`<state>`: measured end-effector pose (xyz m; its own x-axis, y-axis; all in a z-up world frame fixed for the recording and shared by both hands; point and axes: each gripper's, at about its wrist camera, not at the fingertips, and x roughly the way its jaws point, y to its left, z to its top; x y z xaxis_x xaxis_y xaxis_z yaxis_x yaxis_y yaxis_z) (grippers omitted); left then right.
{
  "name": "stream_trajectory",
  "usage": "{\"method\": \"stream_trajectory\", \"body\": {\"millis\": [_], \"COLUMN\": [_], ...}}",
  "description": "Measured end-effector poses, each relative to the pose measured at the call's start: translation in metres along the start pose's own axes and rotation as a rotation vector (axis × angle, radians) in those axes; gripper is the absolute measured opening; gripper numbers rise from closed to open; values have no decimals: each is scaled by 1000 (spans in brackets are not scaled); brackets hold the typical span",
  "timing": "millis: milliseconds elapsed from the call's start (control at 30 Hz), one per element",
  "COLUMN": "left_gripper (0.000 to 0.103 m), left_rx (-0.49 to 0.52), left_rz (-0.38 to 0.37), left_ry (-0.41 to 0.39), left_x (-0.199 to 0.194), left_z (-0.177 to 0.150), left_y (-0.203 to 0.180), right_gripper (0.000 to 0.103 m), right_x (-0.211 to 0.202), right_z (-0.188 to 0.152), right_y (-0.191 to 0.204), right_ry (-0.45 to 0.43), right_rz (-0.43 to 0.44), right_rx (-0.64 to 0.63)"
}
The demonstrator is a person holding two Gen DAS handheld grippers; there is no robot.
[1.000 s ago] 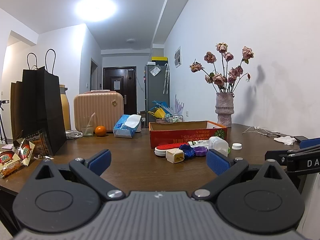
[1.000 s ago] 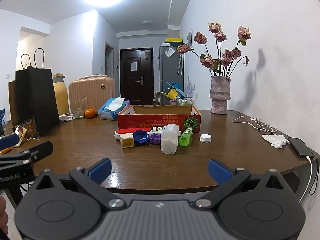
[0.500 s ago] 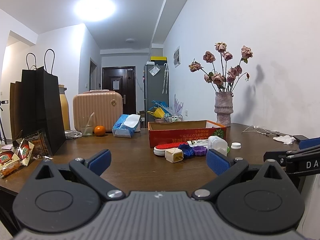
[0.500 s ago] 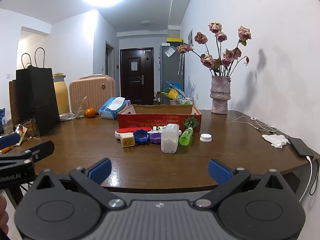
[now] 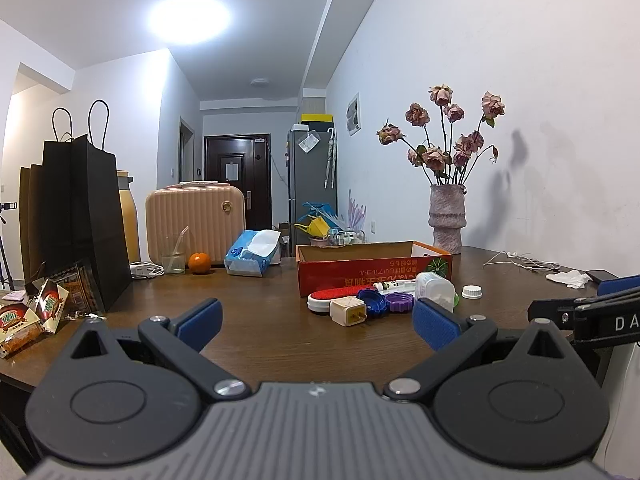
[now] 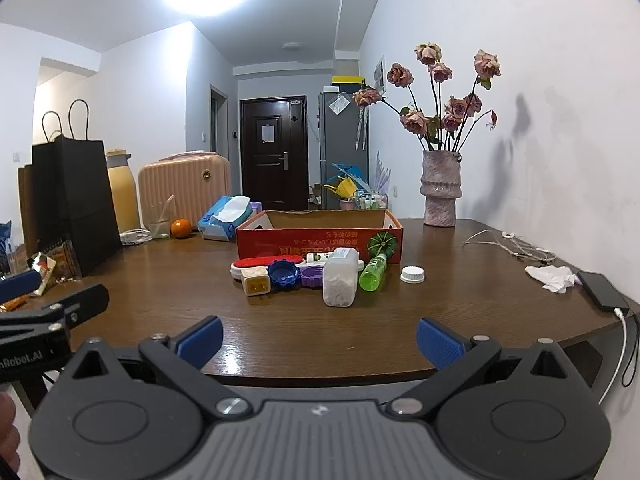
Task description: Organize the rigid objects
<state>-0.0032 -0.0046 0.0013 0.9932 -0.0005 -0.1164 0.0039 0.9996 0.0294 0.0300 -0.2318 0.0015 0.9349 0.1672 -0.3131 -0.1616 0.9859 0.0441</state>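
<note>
A red cardboard box (image 6: 318, 236) stands open at mid-table, seen also in the left wrist view as the box (image 5: 374, 274). In front of it lie a red-topped brush (image 6: 260, 263), a cream plug adapter (image 6: 256, 283), a blue lid (image 6: 283, 274), a purple lid (image 6: 313, 276), a clear plastic jar (image 6: 340, 278), a green bottle (image 6: 373, 272) and a white cap (image 6: 412, 274). My right gripper (image 6: 318, 340) hangs open at the near table edge, well short of them. Nothing sits between the fingers of my open left gripper (image 5: 316, 320), which is also apart from the plug adapter (image 5: 347, 311).
Black paper bags (image 6: 74, 196) and snack packets (image 5: 24, 316) stand at the left. A pink case (image 6: 184, 188), an orange (image 6: 181, 228), a tissue pack (image 6: 226, 216) and a flower vase (image 6: 440, 192) line the back. Cables (image 6: 508, 246), a crumpled tissue (image 6: 554, 278) and a phone (image 6: 602, 292) lie at the right.
Both grippers have drifted only slightly; the objects on the table have not moved and both grippers stay open.
</note>
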Motion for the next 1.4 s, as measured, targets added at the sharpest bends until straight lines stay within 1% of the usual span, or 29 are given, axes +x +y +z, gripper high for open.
{"method": "stream_trajectory", "body": {"millis": [267, 1200, 1267, 1367, 1400], "left_gripper": [103, 103, 103, 103, 103], "left_rx": [1, 3, 8, 32, 34], "left_rz": [1, 0, 1, 2, -2], "left_ry": [0, -2, -9, -40, -36], "left_x": [0, 0, 1, 6, 10], "left_z": [0, 0, 0, 4, 6], "left_y": [0, -1, -1, 0, 0], "right_gripper": [103, 103, 103, 103, 103], "right_x": [0, 0, 0, 3, 5], "right_z": [-1, -3, -3, -3, -4], "right_y": [2, 0, -1, -3, -3], "right_ry": [2, 7, 8, 11, 12], "right_rz": [-3, -25, -22, -11, -9], "right_rx": [-13, 10, 15, 20, 19]}}
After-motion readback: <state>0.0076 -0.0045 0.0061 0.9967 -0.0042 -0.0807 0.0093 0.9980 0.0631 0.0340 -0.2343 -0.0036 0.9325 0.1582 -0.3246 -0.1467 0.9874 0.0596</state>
